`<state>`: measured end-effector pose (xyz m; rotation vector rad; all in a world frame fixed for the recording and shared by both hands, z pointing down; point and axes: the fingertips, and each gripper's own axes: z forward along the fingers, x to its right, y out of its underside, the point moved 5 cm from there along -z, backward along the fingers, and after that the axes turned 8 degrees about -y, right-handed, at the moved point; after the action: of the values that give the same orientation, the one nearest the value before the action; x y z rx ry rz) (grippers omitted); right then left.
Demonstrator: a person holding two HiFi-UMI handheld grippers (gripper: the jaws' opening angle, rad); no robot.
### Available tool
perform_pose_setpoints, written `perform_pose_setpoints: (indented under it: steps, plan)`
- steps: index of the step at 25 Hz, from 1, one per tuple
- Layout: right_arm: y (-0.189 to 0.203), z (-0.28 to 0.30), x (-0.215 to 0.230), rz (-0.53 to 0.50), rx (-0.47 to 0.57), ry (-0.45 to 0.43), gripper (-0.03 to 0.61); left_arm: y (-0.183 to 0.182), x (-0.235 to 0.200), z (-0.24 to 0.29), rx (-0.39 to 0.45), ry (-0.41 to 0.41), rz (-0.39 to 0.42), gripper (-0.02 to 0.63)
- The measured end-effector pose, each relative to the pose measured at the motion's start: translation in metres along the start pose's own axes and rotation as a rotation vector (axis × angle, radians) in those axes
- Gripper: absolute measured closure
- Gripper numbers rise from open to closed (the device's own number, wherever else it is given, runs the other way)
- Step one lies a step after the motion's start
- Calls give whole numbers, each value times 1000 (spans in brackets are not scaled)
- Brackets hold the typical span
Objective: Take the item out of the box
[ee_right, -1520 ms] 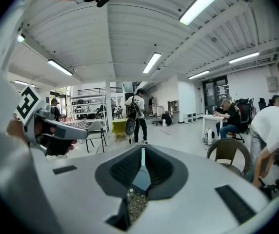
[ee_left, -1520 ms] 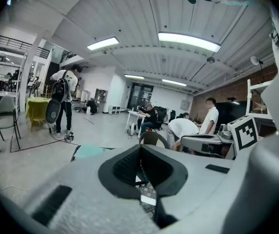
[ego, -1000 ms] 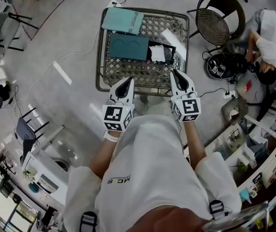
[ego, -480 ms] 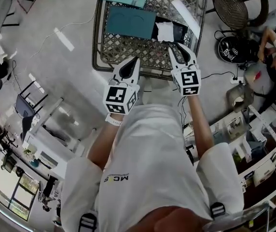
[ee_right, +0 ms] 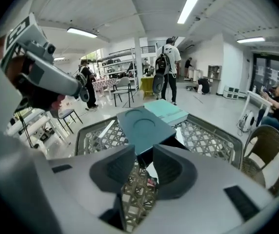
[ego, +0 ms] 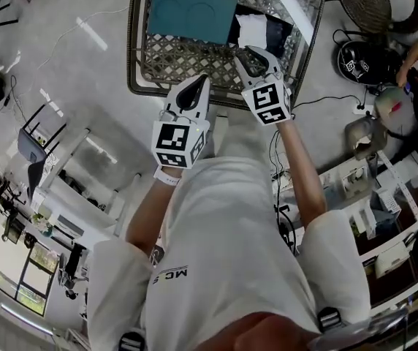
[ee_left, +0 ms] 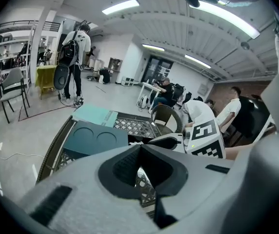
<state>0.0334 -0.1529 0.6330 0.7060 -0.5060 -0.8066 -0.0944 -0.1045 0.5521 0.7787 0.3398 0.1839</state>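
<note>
Box (ego: 191,14) lying flat in the crate (ego: 131,42), not touched by either pair of jaws.

The right gripper (ego: 253,53) hangs over the crate's near right part. Its jaws are apart, have just been opening, and have nothing between them. The box lies in the crate's far left part, ahead of these jaws and clear of them. One corner points at their gap, its long axis runs across the crate, and its two round dents face up. The left gripper (ego: 193,86) is at the crate's near rim, jaws together and empty.

A dark teal lid (ego: 191,14) with two round imprints lies flat. Just beside it, an open black box (ego: 278,32) holds a white item (ego: 251,29).
</note>
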Motion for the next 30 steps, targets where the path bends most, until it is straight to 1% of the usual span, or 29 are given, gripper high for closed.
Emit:
perform_pose_setpoints:
  steps: [2,5,8,14,19,22,27,30]
  plan:
    - [4,9,2,-58,-26,-12,465,5,-2,5,-6,-5,-2,589]
    - [13,22,10,-92,-50,-18,465,13,-3,13,-16,-5,-7,589]
    - [23,34,15,-109,-75,-27,465,22,-5,19,-27,-6,-10,589]
    - [40,51,15,-109,-119,-67,456,42,-7,28,-49,-13,-32,589]
    - [51,60,16,-123,-153,-73,460,44,-6,31,-43,-10,-33,589]
    - [56,62,15,-123,-168,-80,480,44,-5,29,-34,-11,-34,589]
    - [56,63,22,-94,-150,-52,547,48,-8,26,-29,-22,-37,589]
    - [54,63,24,-92,-140,-51,558,53,-9,23,-32,-29,-38,589]
